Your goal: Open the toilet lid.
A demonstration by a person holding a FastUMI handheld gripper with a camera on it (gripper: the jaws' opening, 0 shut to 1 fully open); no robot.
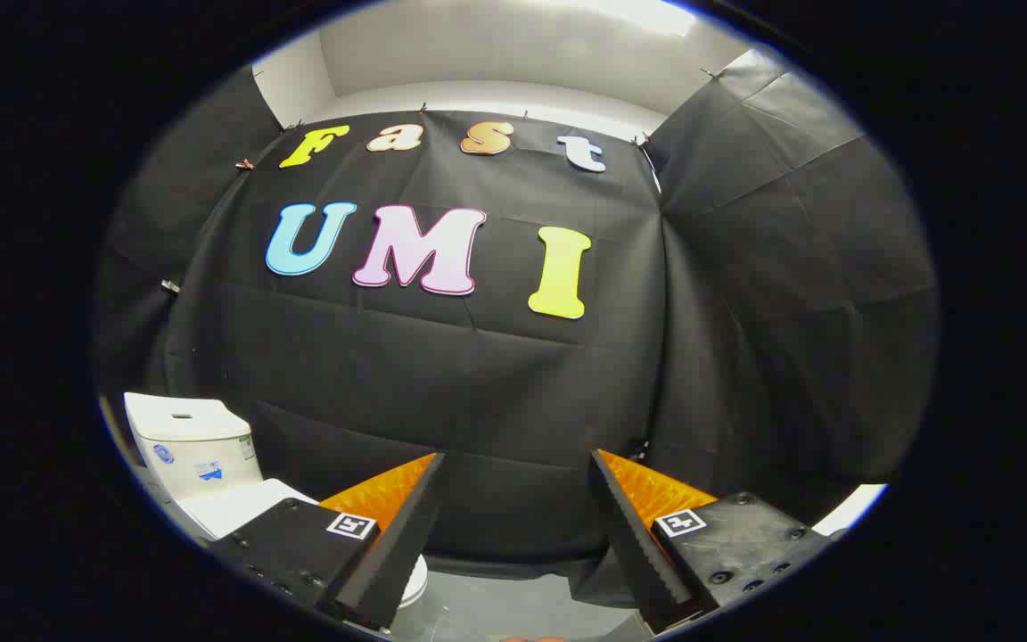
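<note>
Far to the left of the fingers stands a white toilet, low against the black cloth wall. Its cistern rises upright at the back, with a small flush button recess on top and a label on its front face that is too small to make out. In front of the cistern the toilet lid lies flat and closed over the bowl; the left finger's housing covers most of it, and a small white curve of the bowl's front peeps out just right of the left finger near its base.

The gripper has its fingers spread wide, with nothing between them but the black cloth wall beyond and a strip of grey floor lower down. Neither finger touches the toilet. The left finger passes in front of the lid's right part, so the lid lies beside and behind that finger, not in the gap. The right finger is well apart from the toilet.

The gripper points level at the wall, tilted slightly so that the toilet sits off to its left side rather than ahead of it.

To the right, the cloth wall folds round into a side panel, with a pale strip showing at its foot just beyond the right finger's housing.
</note>
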